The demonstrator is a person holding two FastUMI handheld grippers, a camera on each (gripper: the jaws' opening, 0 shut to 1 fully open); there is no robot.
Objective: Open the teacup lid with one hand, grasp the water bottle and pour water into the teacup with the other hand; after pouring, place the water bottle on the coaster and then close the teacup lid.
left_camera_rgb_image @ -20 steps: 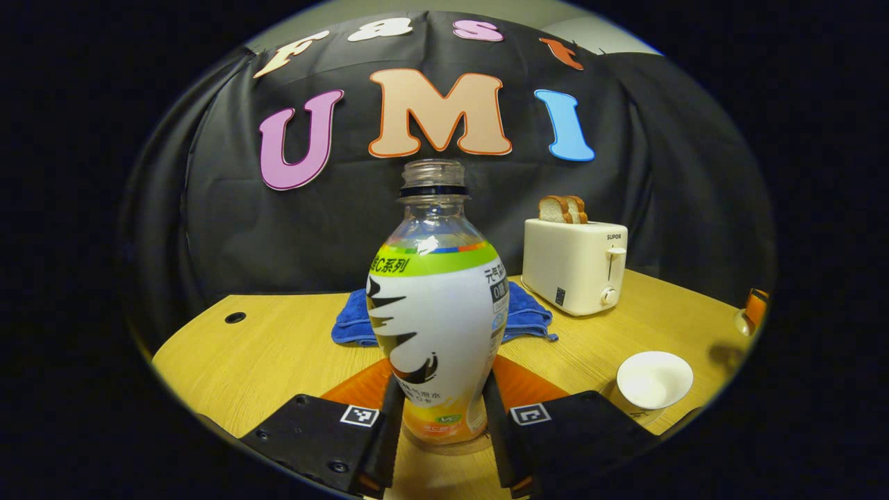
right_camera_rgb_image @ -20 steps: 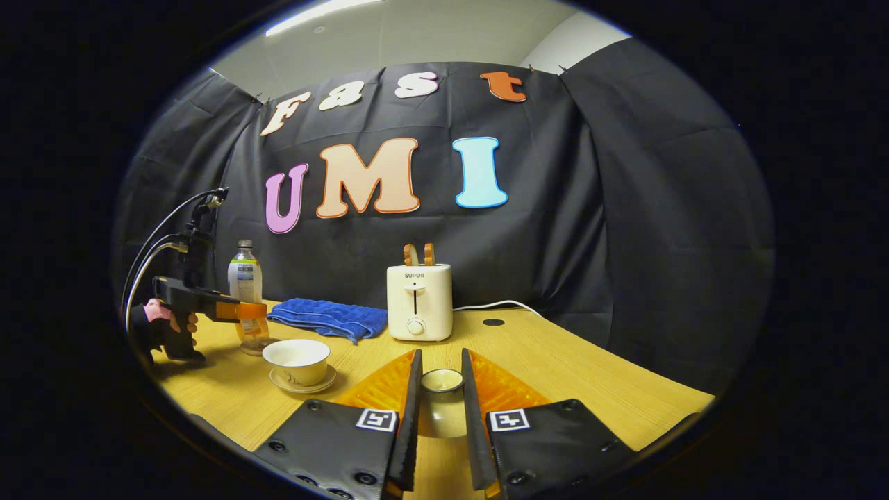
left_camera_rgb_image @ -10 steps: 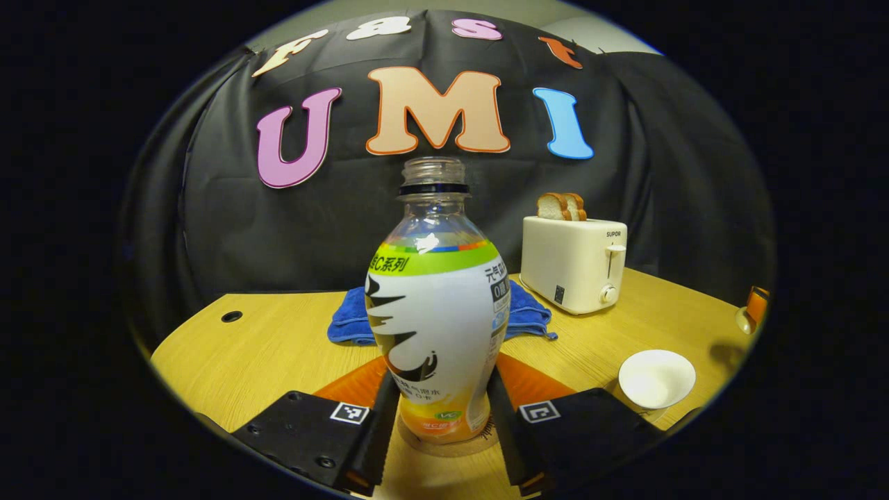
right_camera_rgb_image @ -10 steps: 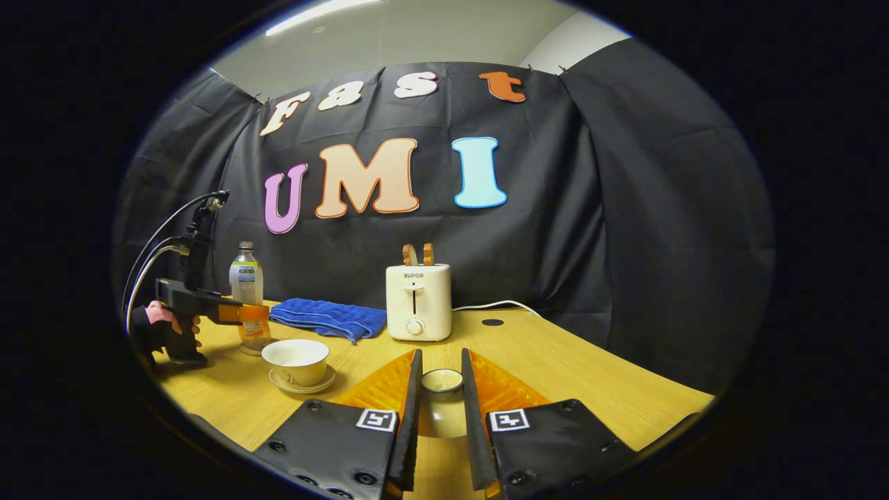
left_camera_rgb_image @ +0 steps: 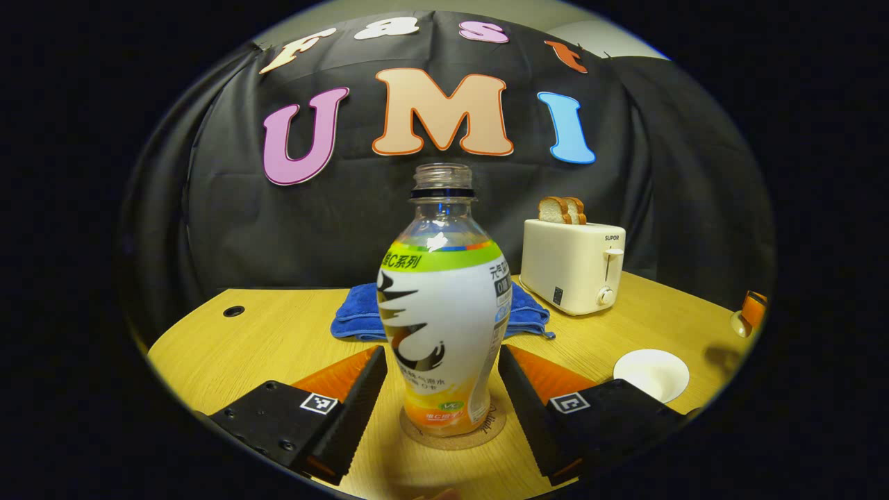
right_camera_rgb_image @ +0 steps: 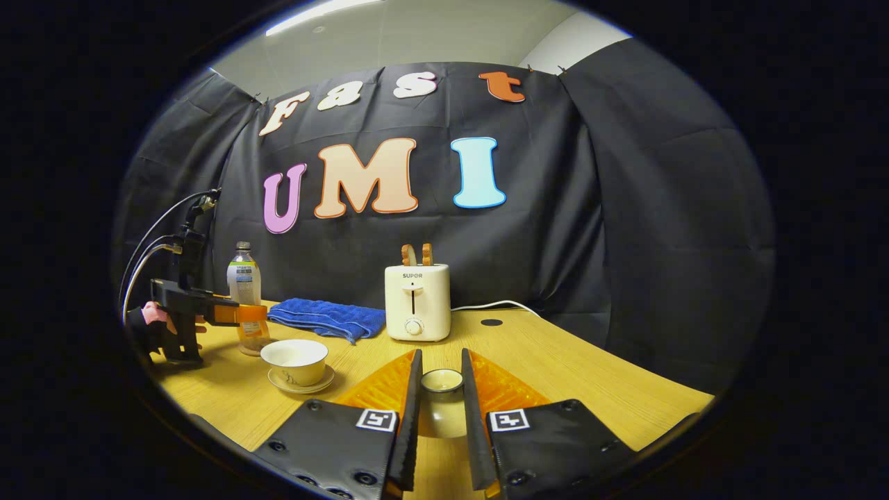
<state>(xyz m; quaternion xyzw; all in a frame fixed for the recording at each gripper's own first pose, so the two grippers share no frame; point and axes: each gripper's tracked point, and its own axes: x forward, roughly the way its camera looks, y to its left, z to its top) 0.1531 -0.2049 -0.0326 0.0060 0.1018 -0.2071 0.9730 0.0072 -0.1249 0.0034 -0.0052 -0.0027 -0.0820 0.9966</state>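
Left gripper view: low over the desk (left_camera_rgb_image: 278, 340), facing the black cloth wall; very near the water bottle (left_camera_rgb_image: 444, 312) on its coaster (left_camera_rgb_image: 455, 439), which stands between the spread fingers (left_camera_rgb_image: 358, 403).

Right gripper view: low over the desk (right_camera_rgb_image: 590, 375), facing the same wall from farther back; teacup lid (right_camera_rgb_image: 442, 380) close between its fingers (right_camera_rgb_image: 411, 417).

Shared by both: toaster (left_camera_rgb_image: 575, 267) (right_camera_rgb_image: 417, 302), blue towel (left_camera_rgb_image: 358, 316) (right_camera_rgb_image: 326, 318), teacup (left_camera_rgb_image: 651, 373) (right_camera_rgb_image: 294, 360), and the bottle (right_camera_rgb_image: 243, 292), small in the right gripper view beside the left gripper (right_camera_rgb_image: 239, 314).
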